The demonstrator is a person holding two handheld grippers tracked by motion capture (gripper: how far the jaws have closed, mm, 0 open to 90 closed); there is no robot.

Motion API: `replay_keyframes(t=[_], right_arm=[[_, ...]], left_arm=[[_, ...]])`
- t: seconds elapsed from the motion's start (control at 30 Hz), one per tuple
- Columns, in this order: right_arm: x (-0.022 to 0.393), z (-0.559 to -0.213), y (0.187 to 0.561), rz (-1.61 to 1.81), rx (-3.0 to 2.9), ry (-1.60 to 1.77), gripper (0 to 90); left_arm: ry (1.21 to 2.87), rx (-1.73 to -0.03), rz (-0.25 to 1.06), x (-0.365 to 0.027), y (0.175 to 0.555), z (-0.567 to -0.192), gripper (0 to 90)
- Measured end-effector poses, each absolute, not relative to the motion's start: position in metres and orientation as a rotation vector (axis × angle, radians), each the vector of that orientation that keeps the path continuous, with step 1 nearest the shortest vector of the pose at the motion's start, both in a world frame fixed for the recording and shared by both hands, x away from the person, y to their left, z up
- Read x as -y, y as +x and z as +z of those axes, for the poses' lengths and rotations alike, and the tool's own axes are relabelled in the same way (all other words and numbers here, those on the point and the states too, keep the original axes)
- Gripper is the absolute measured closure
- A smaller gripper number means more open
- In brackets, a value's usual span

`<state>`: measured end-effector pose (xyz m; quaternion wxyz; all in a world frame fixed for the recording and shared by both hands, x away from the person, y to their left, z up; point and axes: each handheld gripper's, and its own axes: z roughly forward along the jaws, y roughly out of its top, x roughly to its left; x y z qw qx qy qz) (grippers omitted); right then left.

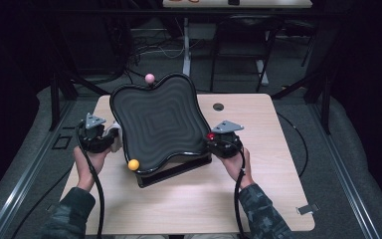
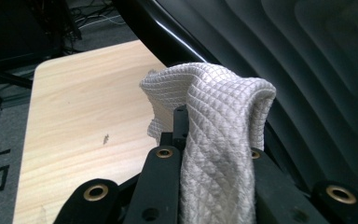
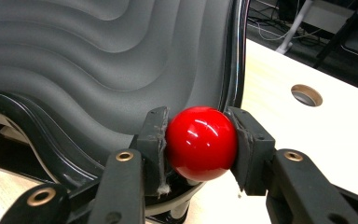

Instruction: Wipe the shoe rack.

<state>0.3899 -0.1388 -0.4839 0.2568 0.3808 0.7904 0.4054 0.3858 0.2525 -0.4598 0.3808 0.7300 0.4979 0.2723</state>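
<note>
left gripper (image 1: 110,140), seen from above, clamps a white cloth (image 1: 116,137) at the black ridged tray's (image 1: 154,119) left rim; right gripper (image 1: 213,139) pinches its red knob (image 1: 211,136). its own view shows the cloth (image 2: 214,140) draped upward, off the tray (image 2: 317,70): wiping seems barely begun. the right gripper (image 3: 200,140) view shows the knob (image 3: 201,143) squeezed, steadying the tray (image 3: 98,60), tilted up away from the person.

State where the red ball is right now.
In the right gripper view, the red ball sits clamped in the right claw, at the black wavy tray's right edge.
</note>
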Motion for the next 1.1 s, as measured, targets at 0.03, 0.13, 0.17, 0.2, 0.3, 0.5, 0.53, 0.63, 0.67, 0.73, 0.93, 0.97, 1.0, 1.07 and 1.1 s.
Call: replay_keyframes(t=[0.03,0.13,0.17,0.2,0.3,0.5,0.53,0.63,0.67,0.73,0.93,0.97,1.0,1.07,1.1], right_arm=[[0.139,-0.484,0.39,1.107,-2.147,1.03,60.3],[0.138,-0.484,0.39,1.098,-2.15,1.034,60.3],[0.138,-0.484,0.39,1.101,-2.15,1.033,60.3],[0.139,-0.484,0.39,1.097,-2.144,1.032,60.3],[0.139,-0.484,0.39,1.095,-2.15,1.03,60.3],[0.138,-0.484,0.39,1.093,-2.15,1.029,60.2],[0.138,-0.484,0.39,1.092,-2.147,1.031,60.2],[0.139,-0.484,0.39,1.092,-2.146,1.032,60.2],[0.138,-0.484,0.39,1.09,-2.144,1.034,60.2],[0.139,-0.484,0.39,1.091,-2.144,1.029,60.2],[0.139,-0.484,0.39,1.097,-2.146,1.028,60.2],[0.139,-0.484,0.39,1.1,-2.147,1.026,60.2],[0.139,-0.484,0.39,1.091,-2.143,1.03,60.2],[0.139,-0.484,0.39,1.092,-2.144,1.029,60.2],[0.139,-0.485,0.39,1.098,-2.145,1.028,60.2]], left_arm=[[1.861,-1.273,0.686,-0.252,0.385,-0.461,84.8],[1.86,-1.275,0.676,-0.251,0.381,-0.464,84.8],[1.86,-1.272,0.674,-0.25,0.379,-0.465,84.8],[1.864,-1.27,0.671,-0.25,0.377,-0.466,84.8],[1.863,-1.266,0.656,-0.249,0.371,-0.469,84.9],[1.865,-1.257,0.632,-0.248,0.357,-0.477,84.9],[1.867,-1.255,0.628,-0.248,0.355,-0.478,84.9],[1.884,-1.248,0.622,-0.247,0.351,-0.48,84.9],[1.886,-1.246,0.618,-0.247,0.349,-0.48,84.9],[1.892,-1.244,0.611,-0.247,0.345,-0.482,84.9],[1.908,-1.237,0.592,-0.246,0.334,-0.486,84.9],[1.915,-1.234,0.587,-0.246,0.332,-0.487,84.9],[1.913,-1.236,0.582,-0.246,0.33,-0.488,84.9],[1.916,-1.23,0.576,-0.246,0.325,-0.489,84.9],[1.92,-1.226,0.574,-0.245,0.323,-0.489,84.9]])
